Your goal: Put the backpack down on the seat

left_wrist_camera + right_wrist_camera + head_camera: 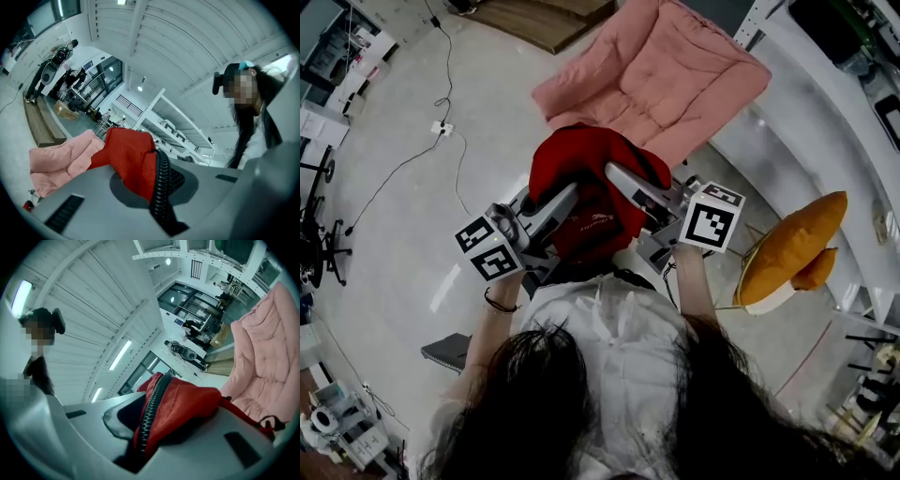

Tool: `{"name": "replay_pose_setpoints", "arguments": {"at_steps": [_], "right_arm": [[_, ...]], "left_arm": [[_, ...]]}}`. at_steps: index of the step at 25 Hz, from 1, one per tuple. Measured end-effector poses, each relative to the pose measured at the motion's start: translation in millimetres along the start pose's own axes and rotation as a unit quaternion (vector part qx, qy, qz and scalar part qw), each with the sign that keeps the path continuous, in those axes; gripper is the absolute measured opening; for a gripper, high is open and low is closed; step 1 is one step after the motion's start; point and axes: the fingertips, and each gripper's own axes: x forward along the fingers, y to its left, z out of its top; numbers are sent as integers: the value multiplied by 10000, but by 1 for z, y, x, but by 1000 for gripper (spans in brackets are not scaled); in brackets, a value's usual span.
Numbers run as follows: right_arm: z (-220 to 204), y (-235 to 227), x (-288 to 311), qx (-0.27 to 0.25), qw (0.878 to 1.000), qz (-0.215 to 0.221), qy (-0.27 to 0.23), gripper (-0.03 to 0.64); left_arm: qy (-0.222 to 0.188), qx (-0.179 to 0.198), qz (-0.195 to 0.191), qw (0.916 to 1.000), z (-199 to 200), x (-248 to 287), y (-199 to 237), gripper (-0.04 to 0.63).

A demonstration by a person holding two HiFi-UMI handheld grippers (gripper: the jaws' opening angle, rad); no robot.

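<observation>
The left gripper (570, 193) has its jaws pressed tight on red fabric of the backpack (581, 155), beside its black zipper (161, 183). The backpack hangs between both grippers, and its white print (581, 221) is too small to read. The right gripper (615, 172) pinches fabric and zipper likewise. The pink seat (675, 66) lies just beyond.

Red backpack (581, 169) with black zip (149, 418), between the grey left gripper (565, 197) and grey right gripper (621, 180), whose marker cubes (711, 217) are black-and-white squares. Beyond the grippers, pale pink quilted seat (666, 70); right of the right gripper, orange chair (792, 246).
</observation>
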Motion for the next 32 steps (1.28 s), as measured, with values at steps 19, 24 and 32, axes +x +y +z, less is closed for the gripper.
{"name": "replay_pose_setpoints", "arguments": {"at_steps": [19,24,32], "right_arm": [[163,-72,148,-341,9990,175,-227,83],[186,-113,165,-279,9995,-106,-102,83],[219,-173,154,85,9999,-77,102,81]], "left_arm": [[-182,610,-812,9947,155,80,137,40],[-123,568,-774,9953,164,110,176,40],[-194,285,-534,9980,146,174,209,40]]}}
